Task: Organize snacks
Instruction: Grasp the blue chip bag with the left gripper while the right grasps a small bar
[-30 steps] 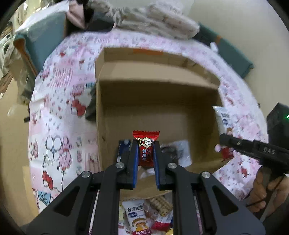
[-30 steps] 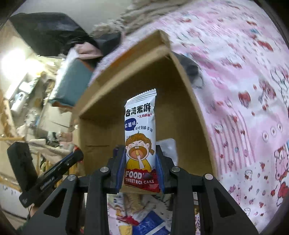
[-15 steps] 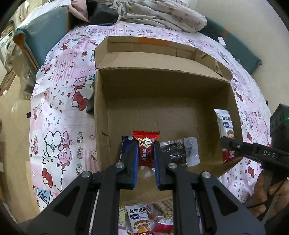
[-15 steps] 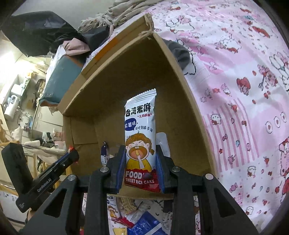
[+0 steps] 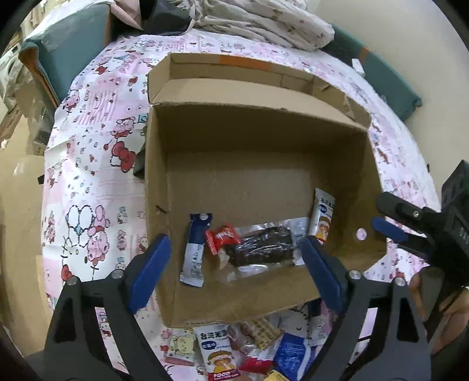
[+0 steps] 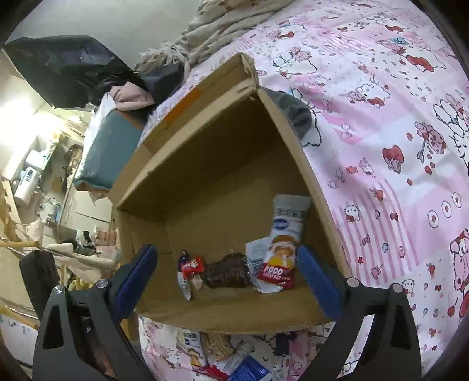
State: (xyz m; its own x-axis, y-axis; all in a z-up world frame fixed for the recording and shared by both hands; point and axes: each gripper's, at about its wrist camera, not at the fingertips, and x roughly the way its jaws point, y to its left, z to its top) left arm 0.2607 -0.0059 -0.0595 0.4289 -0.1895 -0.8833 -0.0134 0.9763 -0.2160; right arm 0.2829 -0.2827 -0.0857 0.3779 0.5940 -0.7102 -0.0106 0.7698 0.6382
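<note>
An open cardboard box [image 5: 252,175] [image 6: 211,181] lies on the pink patterned bed. On its floor lie a small red candy [image 5: 222,238] [image 6: 192,264], a blue and white stick packet [image 5: 195,249], a dark snack in clear wrap [image 5: 263,244] [image 6: 227,274] and a white rice cake packet [image 5: 322,217] [image 6: 283,249]. My left gripper [image 5: 234,269] hangs over the box's near edge, its jaws opening, nothing pressed between them. My right gripper [image 6: 227,281] is the same, jaws opening wide above the near wall; it also shows in the left wrist view [image 5: 390,222] at the box's right.
Several loose snack packets [image 5: 249,348] [image 6: 217,357] lie on the bedspread [image 5: 88,181] just in front of the box. A heap of bedding [image 5: 263,20] sits behind it. A hand [image 5: 439,307] holds the right gripper. A teal cushion [image 6: 108,152] is beyond the box.
Both grippers went from shut to wide apart. The red candy left the left gripper and the rice cake packet left the right; both now lie in the box.
</note>
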